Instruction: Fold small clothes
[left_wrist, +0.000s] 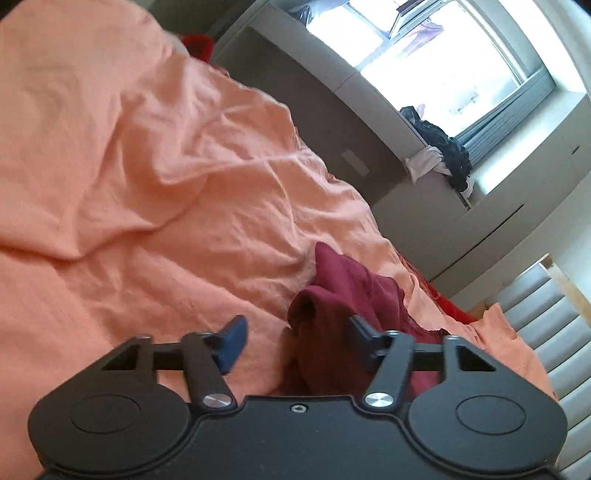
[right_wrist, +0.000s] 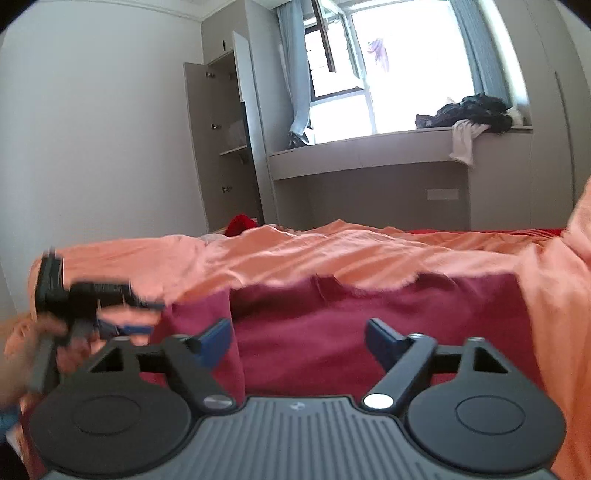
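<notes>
Maroon cloth — the small garment I was folding — lay on the rumpled orange bedsheet, spread wide and low in my right wrist view, with a vertical fold edge near its left side. My right gripper hovered just over it, its blue-tipped fingers standing well apart with nothing between them. My left gripper was spread apart too, and a bunched-up lump of the same maroon fabric rose between its fingers; I could not tell whether either pad touched it. From the right side that left gripper showed only as a dark blur beside the garment's left edge, my hand wrapped round its handle.

Beyond the bed stood a grey built-in bench under the window, with a heap of dark clothes on top — a pale piece hanging over its front edge. A tall cabinet stood with its door swung wide, and something red lay at the bed's far edge.
</notes>
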